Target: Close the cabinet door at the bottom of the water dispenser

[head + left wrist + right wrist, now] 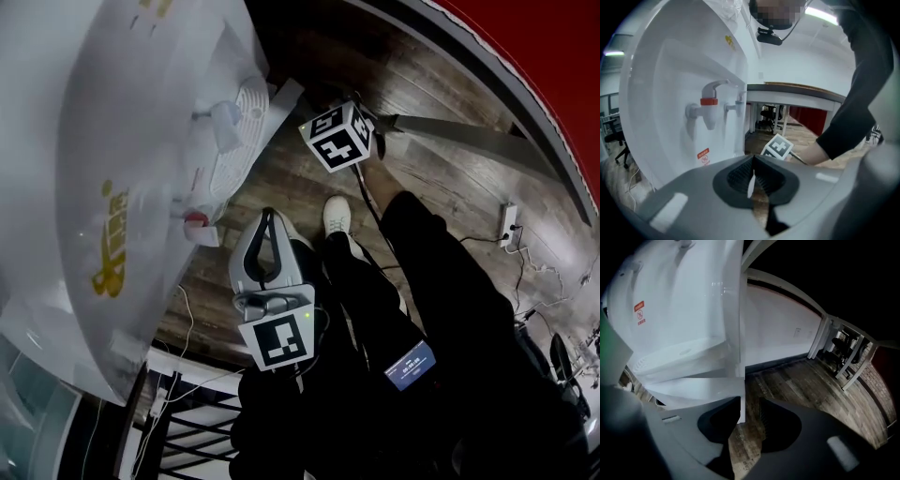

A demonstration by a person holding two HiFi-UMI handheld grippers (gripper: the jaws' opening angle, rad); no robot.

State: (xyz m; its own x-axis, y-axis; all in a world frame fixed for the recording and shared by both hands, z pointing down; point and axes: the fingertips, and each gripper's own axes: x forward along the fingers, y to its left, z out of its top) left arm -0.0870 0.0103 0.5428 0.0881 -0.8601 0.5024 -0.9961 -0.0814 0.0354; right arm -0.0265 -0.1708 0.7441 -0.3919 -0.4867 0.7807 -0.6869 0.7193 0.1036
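The flat white cabinet door (703, 389) sits at the lower left of the right gripper view, under the drip tray of the tall white plastic water dispenser (679, 296). Its right edge drops between the jaws of the dark grey right gripper (750, 404), which stand well apart without pressing on it. At the lower centre of the left gripper view, the grey left gripper (753, 161) has its jaws almost together, with nothing between them.
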